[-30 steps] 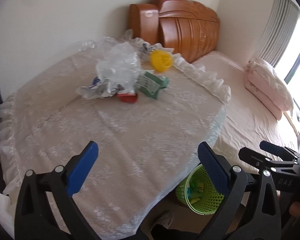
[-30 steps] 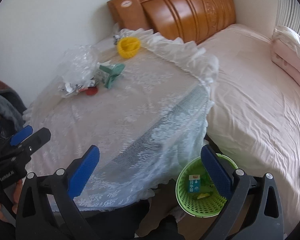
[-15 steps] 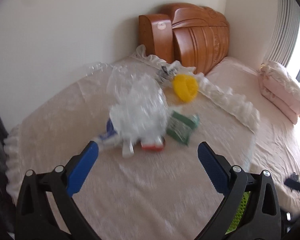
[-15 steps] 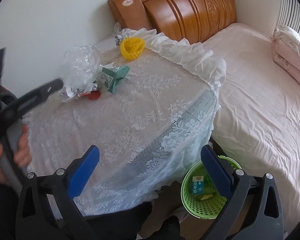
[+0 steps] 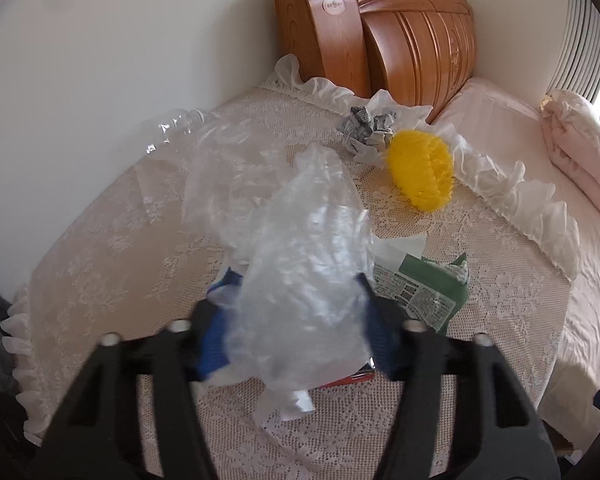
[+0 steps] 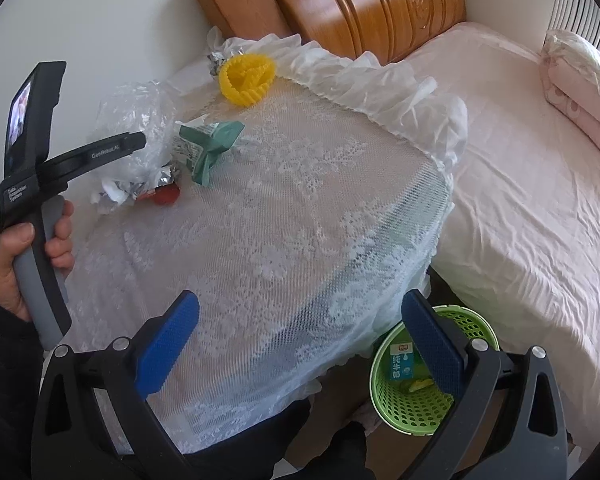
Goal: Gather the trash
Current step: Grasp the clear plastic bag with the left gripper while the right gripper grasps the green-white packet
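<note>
My left gripper [image 5: 296, 332] is shut on a crumpled clear plastic bag [image 5: 304, 272] over the lace-covered table [image 5: 120, 248]; it also shows in the right wrist view [image 6: 132, 136]. Beside it lie a green carton [image 5: 424, 292], a red piece [image 5: 352, 378], a yellow mesh cup [image 5: 420, 172] and a crumpled grey paper [image 5: 366, 126]. My right gripper [image 6: 296, 344] is open and empty at the table's near edge. A green trash basket [image 6: 412, 400] with a blue carton inside stands on the floor below it.
A bed with a pink sheet [image 6: 540, 180] and a wooden headboard [image 6: 360, 4] lies right of the table. A folded pink quilt [image 5: 580, 152] sits at the far right. A white wall [image 5: 120, 40] runs behind the table.
My left gripper moved forward to the trash pile and closed on the clear plastic bag. My right gripper stayed open near the table edge above the basket.
</note>
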